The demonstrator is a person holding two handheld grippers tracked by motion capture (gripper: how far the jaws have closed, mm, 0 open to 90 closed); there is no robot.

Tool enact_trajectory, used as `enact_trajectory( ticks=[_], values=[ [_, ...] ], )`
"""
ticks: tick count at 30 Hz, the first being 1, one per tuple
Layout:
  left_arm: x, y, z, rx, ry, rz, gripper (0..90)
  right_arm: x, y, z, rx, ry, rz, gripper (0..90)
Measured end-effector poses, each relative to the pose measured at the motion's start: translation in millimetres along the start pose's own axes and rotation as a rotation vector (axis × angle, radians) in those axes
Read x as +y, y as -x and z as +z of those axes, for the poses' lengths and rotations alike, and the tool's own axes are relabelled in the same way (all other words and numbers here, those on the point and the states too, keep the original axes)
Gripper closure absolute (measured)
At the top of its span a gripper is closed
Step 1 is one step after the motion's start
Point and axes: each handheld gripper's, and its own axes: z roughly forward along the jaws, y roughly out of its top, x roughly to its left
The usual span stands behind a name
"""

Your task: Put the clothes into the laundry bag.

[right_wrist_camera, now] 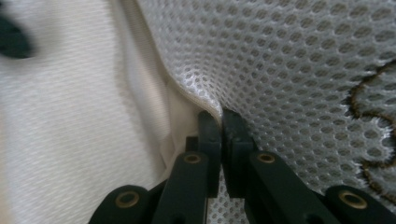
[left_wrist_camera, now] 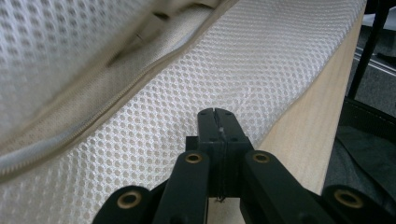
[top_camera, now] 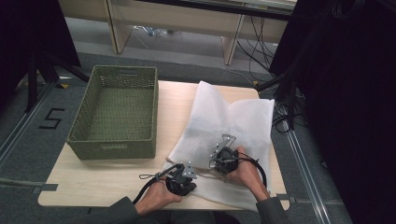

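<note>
A white mesh bag (top_camera: 229, 121) lies flat on the right half of the wooden table (top_camera: 93, 179). My left gripper (top_camera: 192, 183) is at the bag's near left corner. In the left gripper view its jaws are shut on the mesh bag (left_wrist_camera: 261, 70), which puckers around the left gripper's tip (left_wrist_camera: 215, 114), and a zipper (left_wrist_camera: 116, 100) runs along a lifted fold above. My right gripper (top_camera: 218, 163) is a little farther in, on the bag's near part. In the right gripper view the right gripper (right_wrist_camera: 220, 119) pinches a raised fold of the mesh bag (right_wrist_camera: 289, 60).
A green woven basket (top_camera: 112, 145) stands on the table's left half, with nothing visible inside. Brown stitching (right_wrist_camera: 369, 140) marks the mesh to the right of the pinched fold. Dark stands and cables (top_camera: 285, 107) sit beyond the table's right edge.
</note>
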Motion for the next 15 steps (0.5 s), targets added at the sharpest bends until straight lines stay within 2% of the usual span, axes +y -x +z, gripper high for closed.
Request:
enact_trajectory(
  ticks=[4,9,11,15],
  values=[
    [-0.3,0.4,-0.1,0.002,0.0,0.003,89.5,4.4,14.4,5.3,-0.067,-0.007,0.001,88.9],
    [-0.5,1.0,-0.2,0.007,0.002,0.0,89.5,10.2,31.5,8.3,-0.098,-0.011,0.03,88.9],
    [-0.6,1.1,-0.1,0.009,0.002,-0.003,89.5,10.3,31.4,6.1,-0.084,-0.007,0.031,88.8],
    [-0.9,2.4,0.1,0.019,0.007,-0.007,89.5,7.3,20.8,-8.9,-0.075,0.023,0.005,88.7]
  ],
)
